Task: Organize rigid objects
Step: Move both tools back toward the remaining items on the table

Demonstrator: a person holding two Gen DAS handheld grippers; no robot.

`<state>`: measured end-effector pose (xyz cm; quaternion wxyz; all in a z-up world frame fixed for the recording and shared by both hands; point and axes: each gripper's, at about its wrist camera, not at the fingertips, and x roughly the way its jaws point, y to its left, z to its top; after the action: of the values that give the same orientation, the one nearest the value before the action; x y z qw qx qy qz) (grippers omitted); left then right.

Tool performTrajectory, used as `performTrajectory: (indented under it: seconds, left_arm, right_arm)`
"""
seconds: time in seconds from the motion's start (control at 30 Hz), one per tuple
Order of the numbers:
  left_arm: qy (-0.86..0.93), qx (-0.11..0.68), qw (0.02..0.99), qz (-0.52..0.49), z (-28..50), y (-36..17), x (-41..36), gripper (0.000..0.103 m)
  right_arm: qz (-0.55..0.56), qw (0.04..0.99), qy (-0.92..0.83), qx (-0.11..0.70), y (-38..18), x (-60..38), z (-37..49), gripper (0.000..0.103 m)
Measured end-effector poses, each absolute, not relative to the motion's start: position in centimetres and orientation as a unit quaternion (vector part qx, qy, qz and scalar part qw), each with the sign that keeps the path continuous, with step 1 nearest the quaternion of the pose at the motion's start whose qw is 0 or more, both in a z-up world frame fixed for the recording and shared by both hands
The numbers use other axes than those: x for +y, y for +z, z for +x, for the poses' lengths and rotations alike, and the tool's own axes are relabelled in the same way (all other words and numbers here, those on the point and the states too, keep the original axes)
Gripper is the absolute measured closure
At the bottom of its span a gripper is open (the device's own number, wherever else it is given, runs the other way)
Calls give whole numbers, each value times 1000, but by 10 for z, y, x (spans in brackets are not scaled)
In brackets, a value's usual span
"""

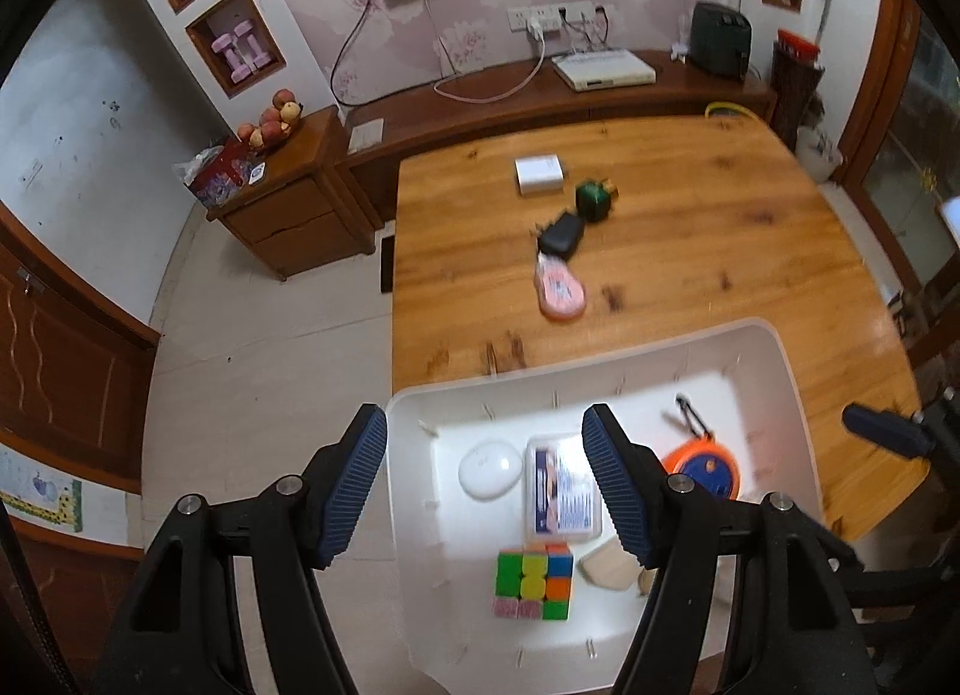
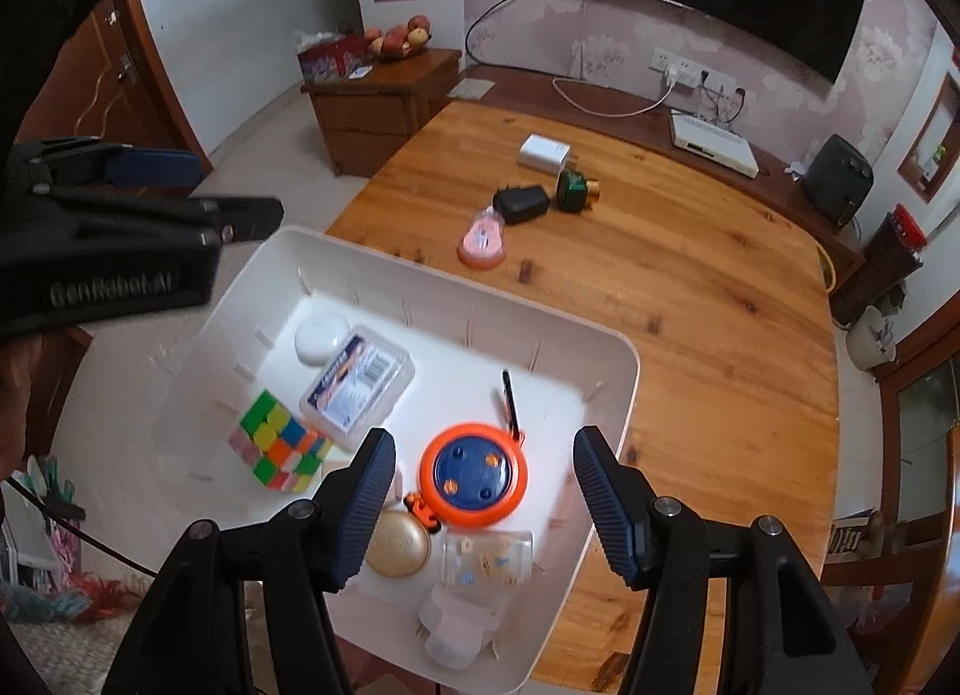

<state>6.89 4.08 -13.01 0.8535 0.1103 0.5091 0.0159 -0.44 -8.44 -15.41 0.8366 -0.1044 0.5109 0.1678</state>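
A white bin (image 1: 774, 347) (image 2: 624, 371) sits at the near end of the wooden table (image 1: 690, 251) (image 2: 690, 287). It holds a colour cube (image 1: 533, 581) (image 2: 279, 440), a clear card case (image 1: 563, 488) (image 2: 360, 386), a white oval case (image 1: 489, 468) (image 2: 321, 338), an orange and blue reel (image 1: 708, 467) (image 2: 474, 476), a gold compact (image 2: 397, 542) and a clear box (image 2: 487, 558). My left gripper (image 1: 486, 485) is open and empty above the bin. My right gripper (image 2: 486, 503) is open and empty above the reel. On the table lie a pink case (image 1: 561, 287) (image 2: 482, 242), a black charger (image 1: 561, 234) (image 2: 521, 203), a green plug (image 1: 593, 200) (image 2: 571, 189) and a white adapter (image 1: 539, 174) (image 2: 545, 152).
A low wooden TV bench (image 1: 480, 107) with a white set-top box (image 1: 603, 69) runs along the far wall. A wooden cabinet (image 1: 288, 203) (image 2: 384, 107) with fruit stands left of the table. The left gripper's body (image 2: 108, 251) shows at the left of the right wrist view.
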Motion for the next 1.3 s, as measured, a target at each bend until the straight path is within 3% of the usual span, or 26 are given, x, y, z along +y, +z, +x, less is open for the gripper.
performTrajectory:
  seconds: [0.73, 1.3]
  left_arm:
    - [-30, 485, 869, 89, 157, -91, 58, 32]
    - [-66, 570, 817, 48, 272, -153, 74, 32]
  right_arm:
    - [-100, 853, 148, 491, -127, -59, 59, 40]
    - [-36, 831, 128, 540, -169, -54, 134, 40]
